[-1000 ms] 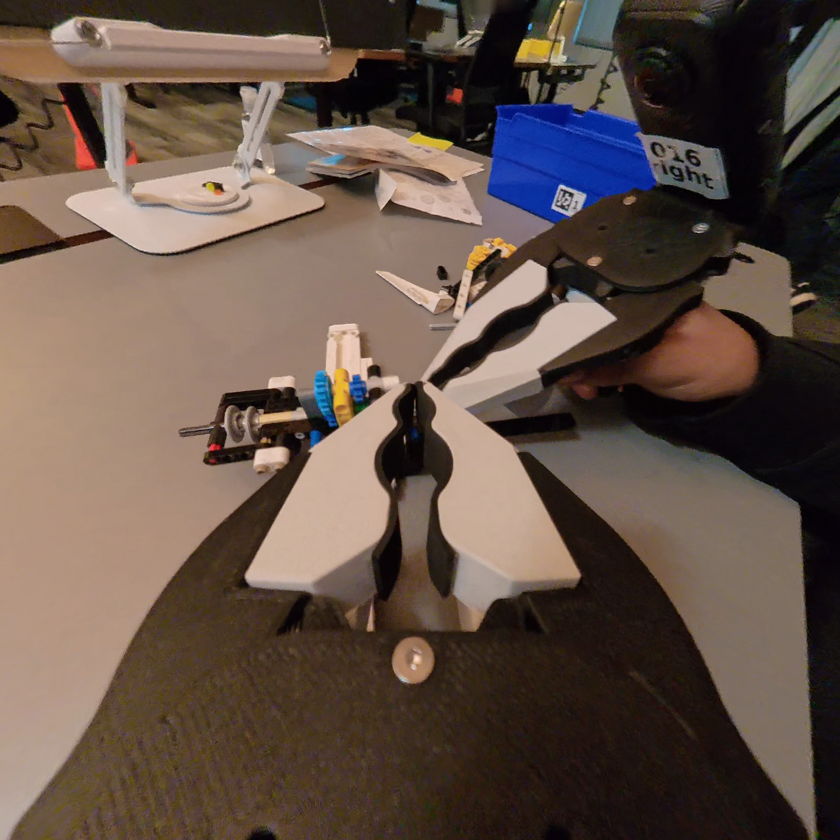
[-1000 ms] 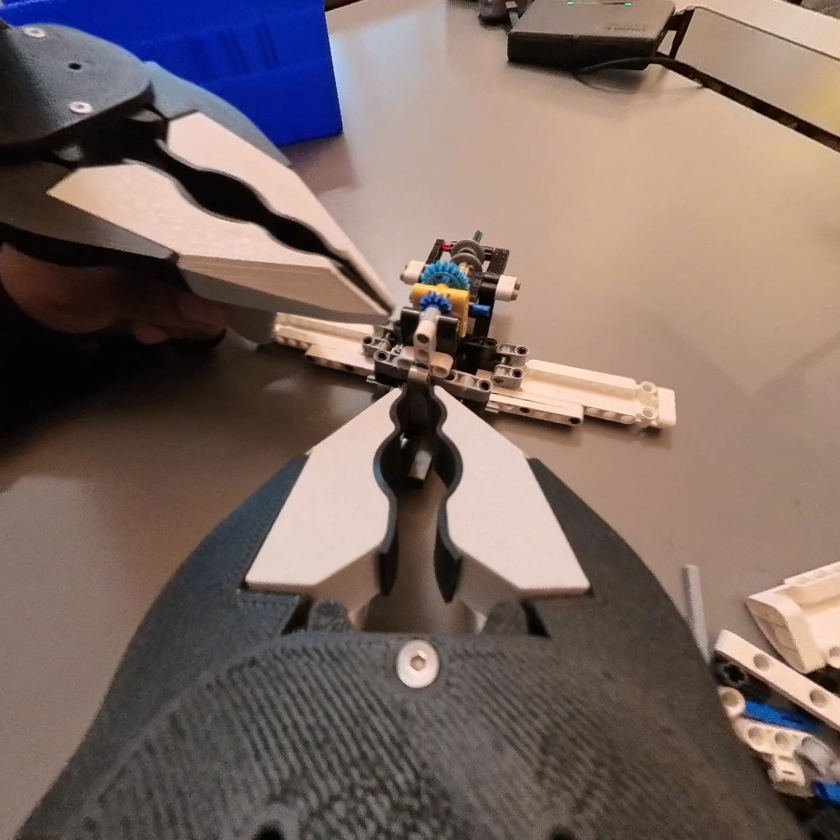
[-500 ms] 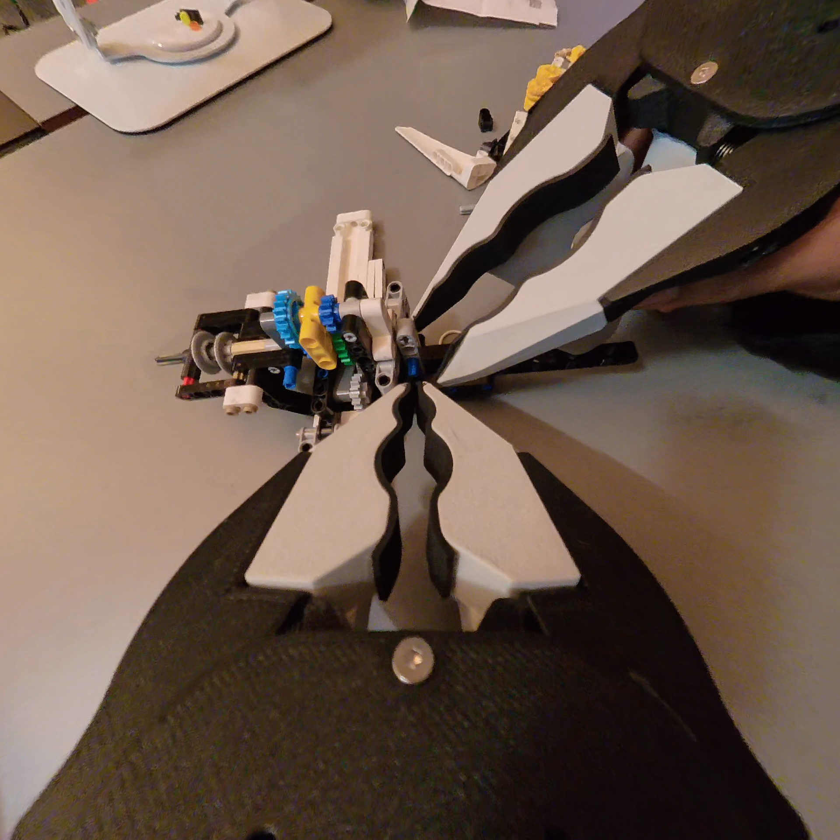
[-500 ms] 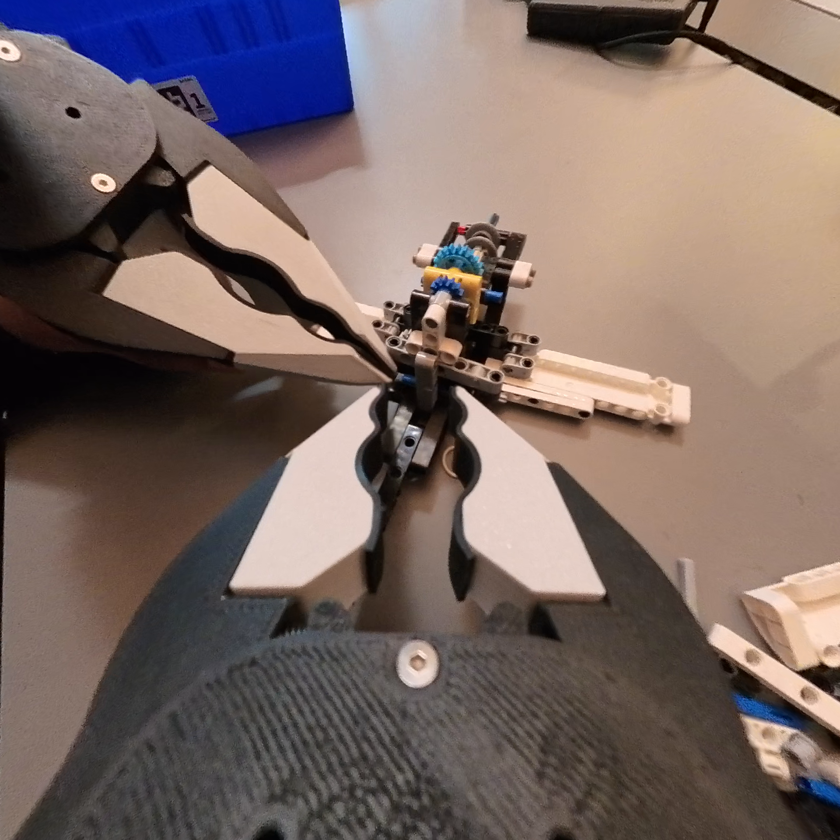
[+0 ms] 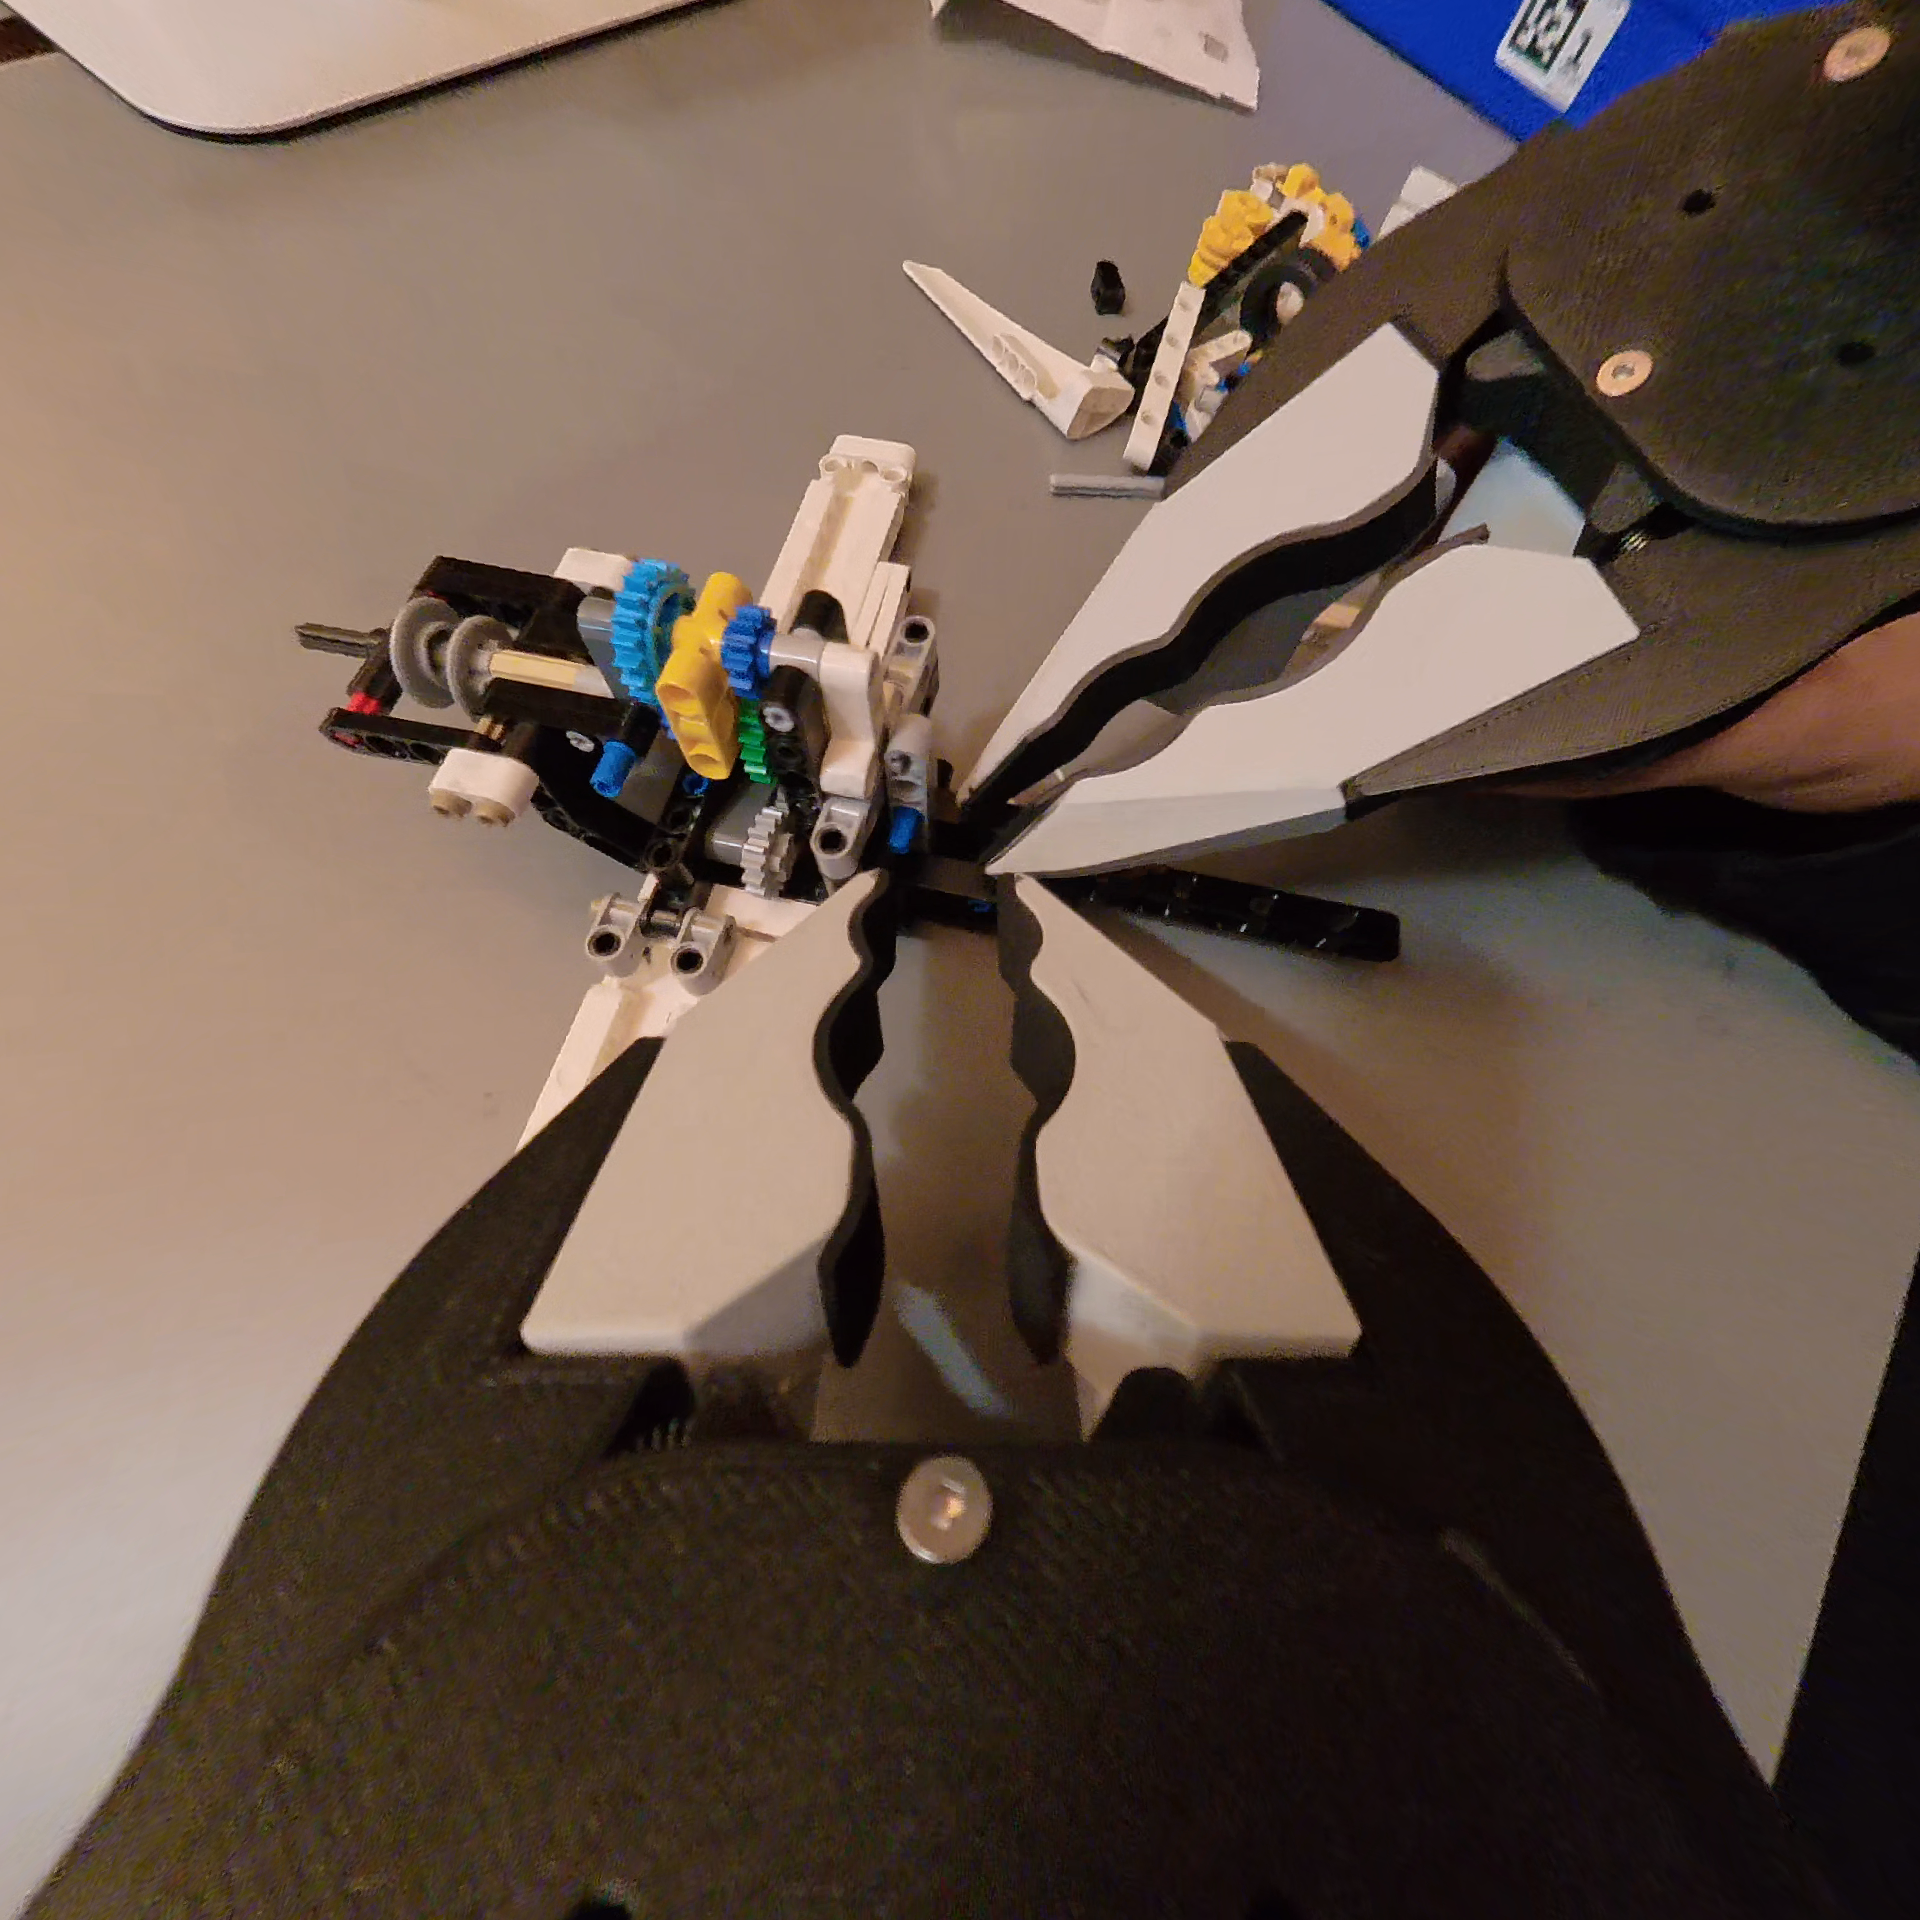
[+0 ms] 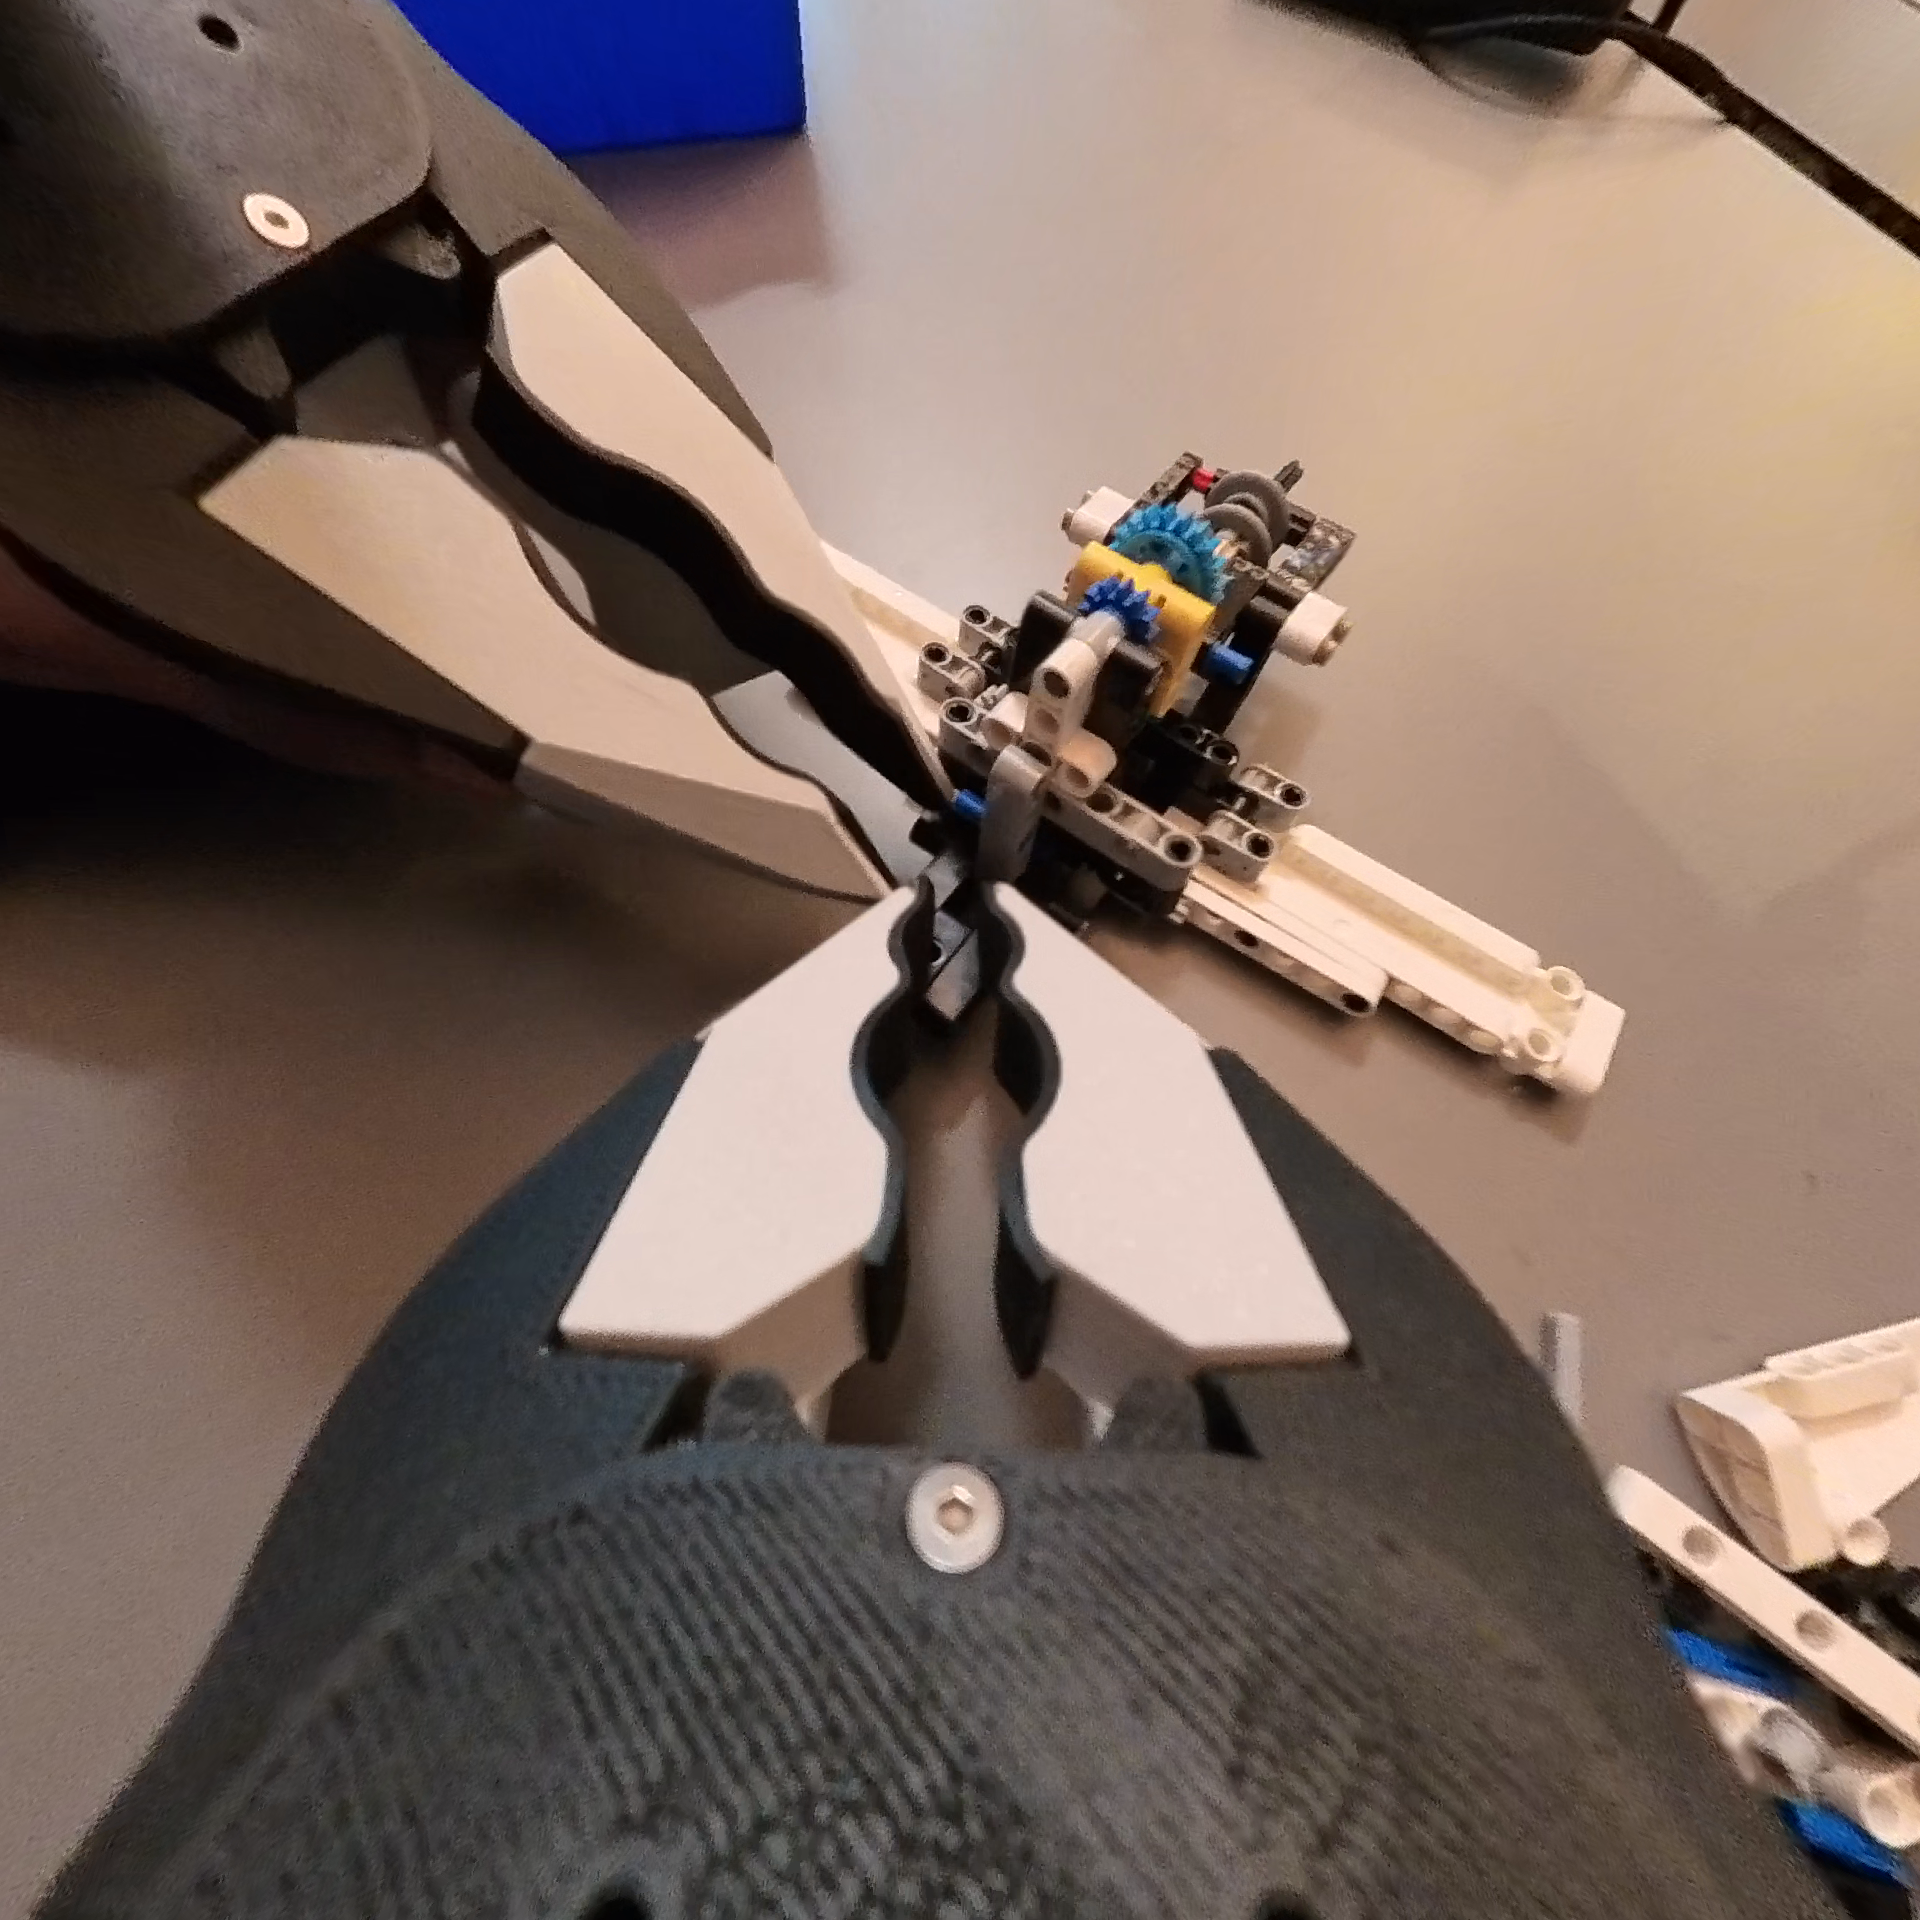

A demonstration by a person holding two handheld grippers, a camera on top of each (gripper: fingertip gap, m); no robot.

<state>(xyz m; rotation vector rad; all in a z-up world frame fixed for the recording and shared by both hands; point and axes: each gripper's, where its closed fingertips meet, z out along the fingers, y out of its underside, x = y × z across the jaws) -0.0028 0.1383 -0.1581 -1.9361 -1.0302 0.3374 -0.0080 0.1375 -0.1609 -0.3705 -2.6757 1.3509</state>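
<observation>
Grey table (image 5: 312, 312); green gear (image 5: 762, 743) left-view only

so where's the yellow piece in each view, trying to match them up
Left wrist view: the yellow piece sits left of centre, on top of the brick model, between two blue gears.
Right wrist view: the yellow piece is right of centre, upper half, behind the small blue gear.
Shared landmark: the long white beam under the model.
</observation>
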